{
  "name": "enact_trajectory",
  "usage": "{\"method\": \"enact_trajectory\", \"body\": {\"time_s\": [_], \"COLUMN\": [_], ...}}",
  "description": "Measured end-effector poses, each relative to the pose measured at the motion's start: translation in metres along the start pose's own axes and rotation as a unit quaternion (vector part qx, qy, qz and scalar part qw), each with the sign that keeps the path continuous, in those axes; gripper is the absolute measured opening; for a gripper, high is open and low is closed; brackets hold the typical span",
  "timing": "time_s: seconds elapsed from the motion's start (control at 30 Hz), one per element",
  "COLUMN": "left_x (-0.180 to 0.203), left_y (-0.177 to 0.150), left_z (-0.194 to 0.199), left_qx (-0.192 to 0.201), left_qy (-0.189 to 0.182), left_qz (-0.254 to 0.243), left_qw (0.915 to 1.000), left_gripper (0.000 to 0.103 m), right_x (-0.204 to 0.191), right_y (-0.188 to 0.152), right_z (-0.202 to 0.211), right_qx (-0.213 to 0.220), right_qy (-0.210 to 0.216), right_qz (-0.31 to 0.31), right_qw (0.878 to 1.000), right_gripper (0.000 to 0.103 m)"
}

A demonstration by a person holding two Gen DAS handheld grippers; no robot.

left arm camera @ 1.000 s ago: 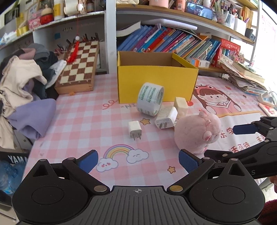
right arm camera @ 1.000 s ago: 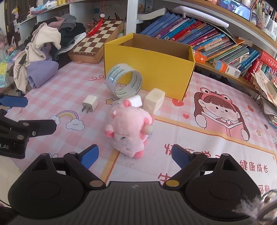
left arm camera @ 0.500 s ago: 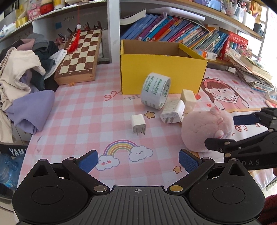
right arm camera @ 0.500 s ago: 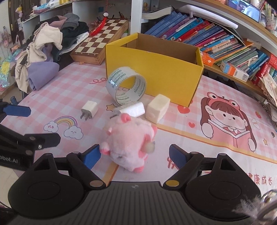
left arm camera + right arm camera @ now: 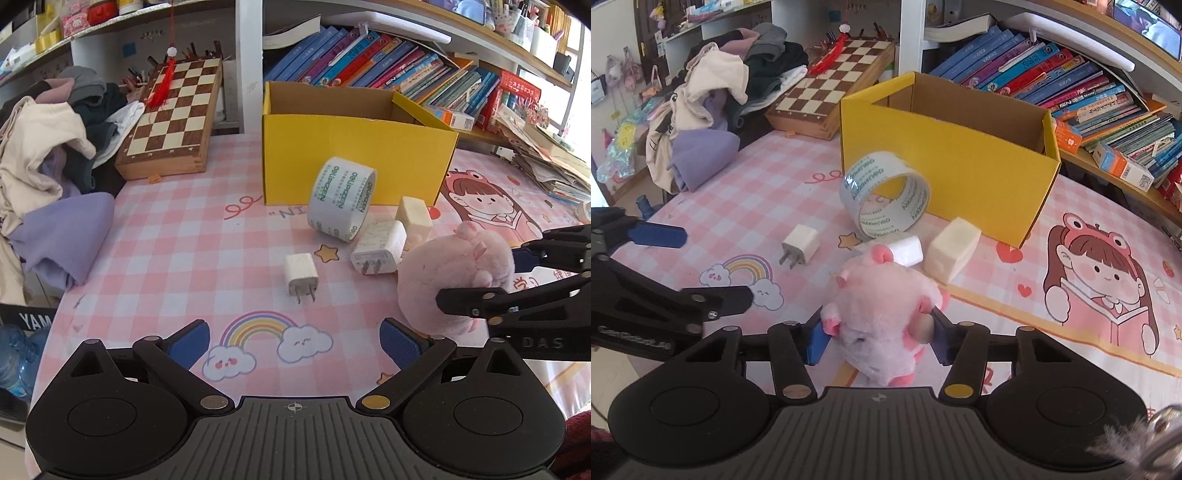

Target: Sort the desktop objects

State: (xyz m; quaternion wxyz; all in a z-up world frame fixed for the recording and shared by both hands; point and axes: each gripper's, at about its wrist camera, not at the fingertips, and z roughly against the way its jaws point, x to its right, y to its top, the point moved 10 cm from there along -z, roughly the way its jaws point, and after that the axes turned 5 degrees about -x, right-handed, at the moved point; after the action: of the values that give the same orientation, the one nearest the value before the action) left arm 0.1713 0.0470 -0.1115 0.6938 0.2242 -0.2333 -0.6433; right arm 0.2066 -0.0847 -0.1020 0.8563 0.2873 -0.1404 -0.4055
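The right gripper (image 5: 877,339) has just been closing, w/ the pink plush toy (image 5: 882,314) between its blue pads (image 5: 817,341) — in the right wrist view both pads now press into the toy's sides, so it's grasping the plush, which sits on the tabletop (image 5: 177,236) just in front of the yellow box (image 5: 354,158). The left gripper (image 5: 293,343) hangs released, jaws wide, nothing between them, over the rainbow print.

Progress, as I judge it: early. What shows of the box interior looks bare, though its floor is hidden from both views. On the tabletop, left to sort: tape roll (image 5: 341,197) standing on edge near the box front, small white charger (image 5: 301,277), larger white charger (image 5: 378,247) just beside the plush, and a cream block (image 5: 413,216) close to the box's near corner. So the plush is first in hand; approx. four items remain.

Room to move: the box top is open and its front wall is the edge to clear — the plush needs lifting above that rim. The tape roll and block crowd the direct path at tabletop level, so going up then over seems safest. Left side has open checked cloth; the clothes pile (image 5: 48,155) and chessboard (image 5: 173,118) sit well apart at far left. The grippers are near each other around the plush — some risk of a bump.
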Motion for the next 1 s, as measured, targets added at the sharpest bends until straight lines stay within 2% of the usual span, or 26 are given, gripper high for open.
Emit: {"method": "enact_trajectory", "body": {"time_s": [0.27,0.43,0.53,0.6,0.73,0.9,1.0], "left_x": [0.008,0.004,0.004,0.004,0.002,0.000,-0.001], "left_y": [0.010,0.017,0.023,0.026,0.033,0.034,0.031], "left_z": [-0.023,-0.038,-0.049,-0.057,-0.069,-0.081,-0.087], "left_qx": [-0.001,-0.002,-0.004,-0.004,-0.003,-0.015,-0.024], "left_qy": [0.004,0.012,0.016,0.021,0.041,0.047,0.049], "left_qz": [-0.010,0.000,0.001,0.000,0.003,0.014,0.018], "left_qw": [0.9999,0.9999,0.9999,0.9998,0.9992,0.9987,0.9983], "left_gripper": [0.099,0.093,0.089,0.081,0.072,0.059,0.056], "right_x": [0.016,0.034,0.040,0.044,0.055,0.064,0.066], "right_y": [0.001,-0.003,-0.006,-0.008,-0.012,-0.016,-0.016], "right_z": [0.007,0.009,0.011,0.012,0.014,0.015,0.015], "right_qx": [0.006,0.006,0.005,0.005,0.003,0.000,0.000], "right_qy": [0.002,-0.008,-0.012,-0.016,-0.023,-0.025,-0.024], "right_qz": [-0.004,-0.016,-0.015,-0.016,-0.023,-0.027,-0.027], "right_qw": [1.000,1.000,1.000,1.000,0.999,0.999,0.999], "right_gripper": [0.051,0.052,0.052,0.052,0.052,0.052,0.052]}}
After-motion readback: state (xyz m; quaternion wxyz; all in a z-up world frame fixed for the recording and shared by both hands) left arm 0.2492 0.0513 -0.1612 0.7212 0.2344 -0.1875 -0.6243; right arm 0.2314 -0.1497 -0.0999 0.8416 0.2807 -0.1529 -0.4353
